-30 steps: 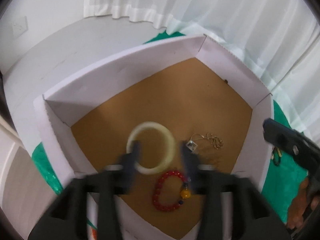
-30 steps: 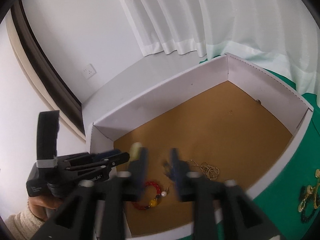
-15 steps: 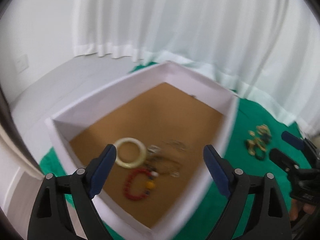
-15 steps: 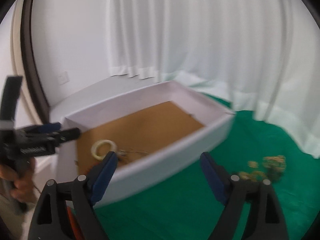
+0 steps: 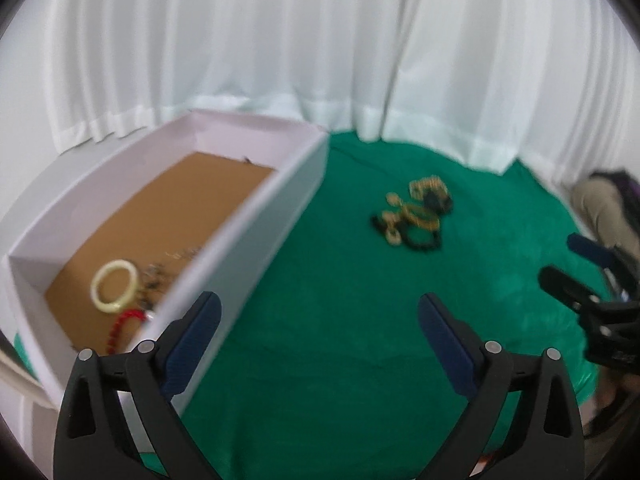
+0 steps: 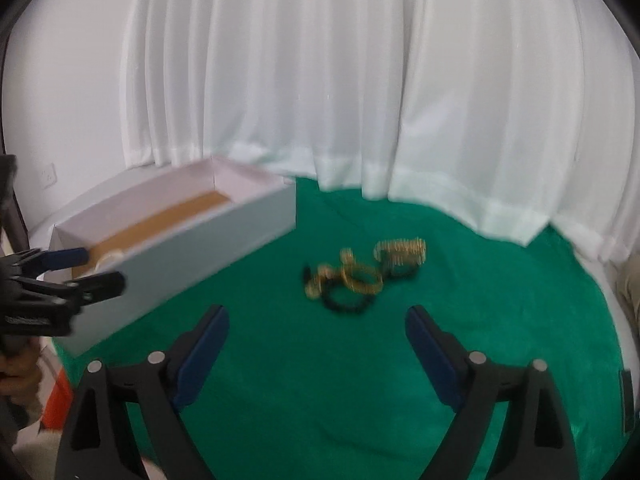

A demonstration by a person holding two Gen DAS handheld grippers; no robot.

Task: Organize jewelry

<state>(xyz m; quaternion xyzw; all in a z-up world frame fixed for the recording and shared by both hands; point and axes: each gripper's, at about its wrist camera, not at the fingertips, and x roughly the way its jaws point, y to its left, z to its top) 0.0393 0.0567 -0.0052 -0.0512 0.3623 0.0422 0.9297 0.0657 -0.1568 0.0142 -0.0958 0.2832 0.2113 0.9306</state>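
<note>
A white box [image 5: 248, 216] with a brown floor sits at the left on a green cloth [image 5: 360, 340]. In it lie a cream bangle [image 5: 115, 286], a red bead bracelet [image 5: 120, 326] and a thin chain [image 5: 180, 256]. A pile of gold and black jewelry [image 5: 416, 216] lies on the cloth to the box's right; it also shows in the right wrist view [image 6: 364, 276]. My left gripper [image 5: 318, 344] is open and empty above the cloth beside the box. My right gripper [image 6: 316, 350] is open and empty, short of the pile.
White curtains [image 6: 340, 100] hang behind the table. The box [image 6: 180, 236] stands left of the pile in the right wrist view. The right gripper shows at the right edge of the left wrist view [image 5: 576, 280]; the left gripper shows at the left edge of the right wrist view [image 6: 68, 276].
Both grippers opened over the box, leaving the bangle and a small piece inside. Both then pulled back and swung right, away from the box toward the pile on the cloth.
</note>
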